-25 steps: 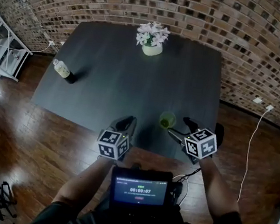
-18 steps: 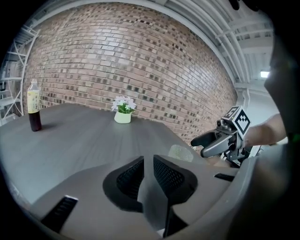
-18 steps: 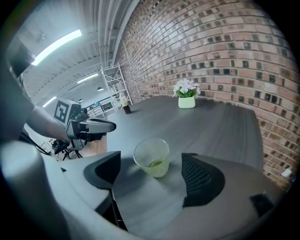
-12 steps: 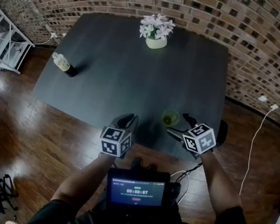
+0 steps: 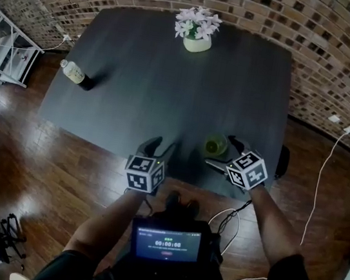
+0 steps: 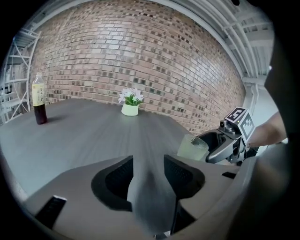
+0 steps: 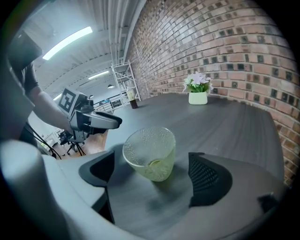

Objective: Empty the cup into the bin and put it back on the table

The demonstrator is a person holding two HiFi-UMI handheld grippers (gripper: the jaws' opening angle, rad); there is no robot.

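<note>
A pale green, pebbled glass cup (image 5: 214, 145) (image 7: 150, 152) stands upright on the dark grey table (image 5: 170, 83) near its front edge, with something small lying in its bottom. My right gripper (image 5: 224, 154) (image 7: 152, 174) is open, one jaw on each side of the cup, and neither pad touches it. Its jaws have just been opening. My left gripper (image 5: 160, 148) (image 6: 148, 169) is open and empty over the table's front edge, left of the cup (image 6: 192, 147). Its jaws have just been opening too. No bin is in view.
A white pot of flowers (image 5: 197, 32) stands at the table's far edge. A bottle of dark drink (image 5: 77, 76) stands near the left edge. Brick wall runs behind the table, wood floor around it, with a white rack (image 5: 4, 58) at left and cables (image 5: 329, 153) at right.
Both grippers have sunk toward the table's front edge. The right gripper's jaws now reach around the cup, and the left gripper's jaws stand wider apart.
</note>
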